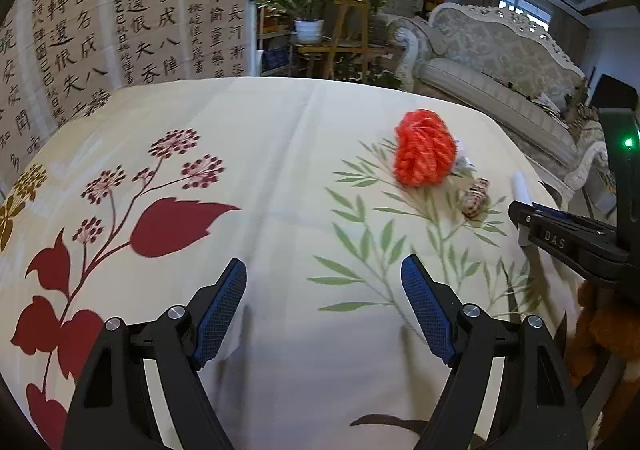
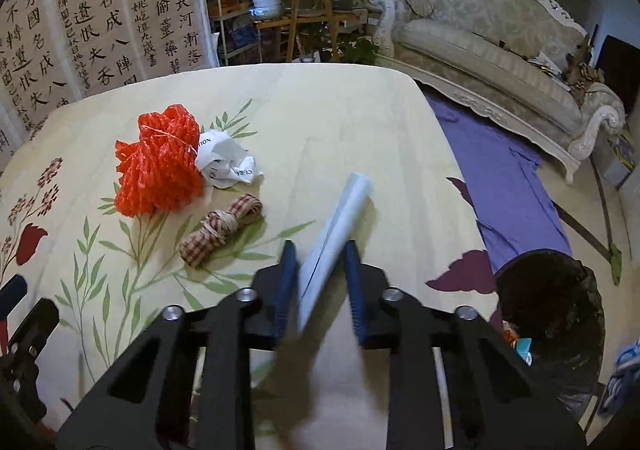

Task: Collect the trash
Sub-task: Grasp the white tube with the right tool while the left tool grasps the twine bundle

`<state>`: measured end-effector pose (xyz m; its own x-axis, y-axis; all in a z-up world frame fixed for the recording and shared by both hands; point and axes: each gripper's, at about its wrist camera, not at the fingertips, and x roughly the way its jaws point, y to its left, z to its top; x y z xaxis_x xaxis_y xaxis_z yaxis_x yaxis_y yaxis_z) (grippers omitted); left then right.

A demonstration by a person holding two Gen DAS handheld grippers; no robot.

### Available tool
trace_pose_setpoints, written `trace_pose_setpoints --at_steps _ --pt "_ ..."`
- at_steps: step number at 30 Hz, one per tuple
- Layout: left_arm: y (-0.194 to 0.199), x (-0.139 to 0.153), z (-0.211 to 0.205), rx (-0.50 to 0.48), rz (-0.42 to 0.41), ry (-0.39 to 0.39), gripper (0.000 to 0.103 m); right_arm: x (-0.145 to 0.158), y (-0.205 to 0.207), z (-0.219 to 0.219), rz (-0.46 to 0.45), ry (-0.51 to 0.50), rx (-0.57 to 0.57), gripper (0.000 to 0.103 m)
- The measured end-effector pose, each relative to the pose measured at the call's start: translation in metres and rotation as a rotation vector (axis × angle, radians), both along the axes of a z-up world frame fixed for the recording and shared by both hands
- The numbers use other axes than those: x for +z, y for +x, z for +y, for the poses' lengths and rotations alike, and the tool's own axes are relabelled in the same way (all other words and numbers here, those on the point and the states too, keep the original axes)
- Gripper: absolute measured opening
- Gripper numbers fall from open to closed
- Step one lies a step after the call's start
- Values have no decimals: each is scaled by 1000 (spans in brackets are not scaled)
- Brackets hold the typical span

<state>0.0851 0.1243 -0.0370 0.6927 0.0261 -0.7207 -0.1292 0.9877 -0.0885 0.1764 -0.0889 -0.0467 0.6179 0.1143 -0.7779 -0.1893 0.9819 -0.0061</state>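
My right gripper is shut on a rolled pale blue paper tube and holds it above the table. It also shows in the left wrist view, with the right gripper at the right edge. An orange net bag, a crumpled white paper and a checked ribbon bundle lie on the flowered tablecloth. My left gripper is open and empty, well short of the orange net bag.
A dark trash bin with some trash inside stands on the floor at the table's right. A purple cloth lies on the floor. A pale sofa, plant stands and a calligraphy screen stand behind the table.
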Motion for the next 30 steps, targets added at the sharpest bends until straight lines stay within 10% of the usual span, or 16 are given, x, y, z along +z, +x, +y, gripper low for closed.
trace_pose_setpoints --at_steps 21,30 --pt "51 1 -77 -206 6 23 77 1 5 -42 8 83 -14 8" --pt "73 -7 -90 -233 59 15 55 0 8 -45 7 75 -17 8"
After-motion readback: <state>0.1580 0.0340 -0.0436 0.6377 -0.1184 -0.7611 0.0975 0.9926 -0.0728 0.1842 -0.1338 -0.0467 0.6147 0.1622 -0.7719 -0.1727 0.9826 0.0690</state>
